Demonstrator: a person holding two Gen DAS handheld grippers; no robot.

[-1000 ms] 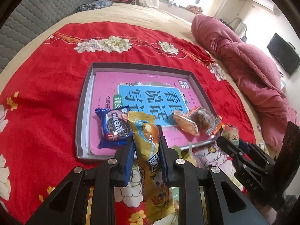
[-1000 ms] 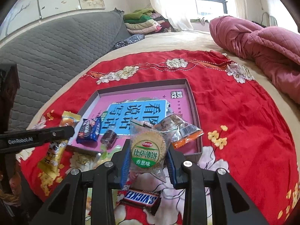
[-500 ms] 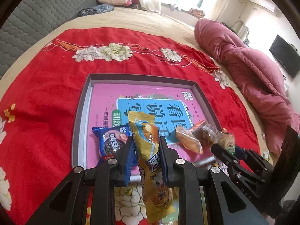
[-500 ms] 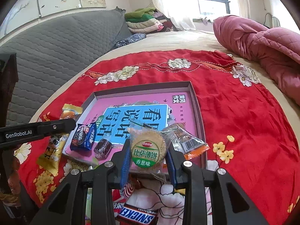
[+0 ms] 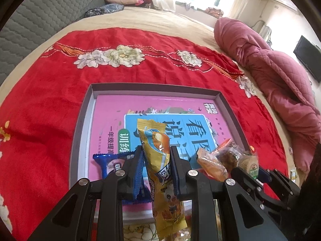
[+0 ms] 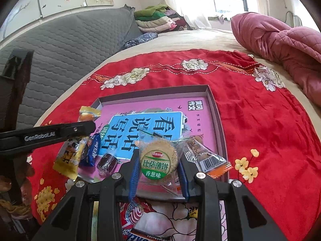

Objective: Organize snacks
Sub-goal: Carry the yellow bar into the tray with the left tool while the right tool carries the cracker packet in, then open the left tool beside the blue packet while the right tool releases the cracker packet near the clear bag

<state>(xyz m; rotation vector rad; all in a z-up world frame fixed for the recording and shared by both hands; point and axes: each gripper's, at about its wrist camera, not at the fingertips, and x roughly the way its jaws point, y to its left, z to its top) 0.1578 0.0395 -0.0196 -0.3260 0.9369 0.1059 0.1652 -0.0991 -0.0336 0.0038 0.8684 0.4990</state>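
A shallow grey tray [image 5: 81,118] [image 6: 213,108] with a pink and blue book lining it lies on the red flowered blanket. My left gripper [image 5: 156,156] is shut on a long yellow snack packet [image 5: 158,152] [image 6: 69,156], held over the tray's near edge. My right gripper [image 6: 158,158] is shut on a clear-wrapped round cracker with a green label [image 6: 158,158] [image 5: 251,165], over the tray's near right corner. In the tray lie a blue cookie pack [image 5: 109,163] [image 6: 93,150], a dark brown wrapped sweet [image 6: 107,162] and orange-wrapped snacks [image 5: 212,164] [image 6: 204,154].
Loose snacks lie on the blanket just short of the tray: a red and white wrapper [image 6: 133,214] and a chocolate bar [image 6: 146,237]. A pink quilt [image 5: 280,76] is heaped at the right. A grey padded headboard [image 6: 66,42] and folded clothes [image 6: 158,20] stand behind.
Both grippers have moved forward toward the tray with their snacks still held. The tray and its contents now sit nearer and lower in both views.
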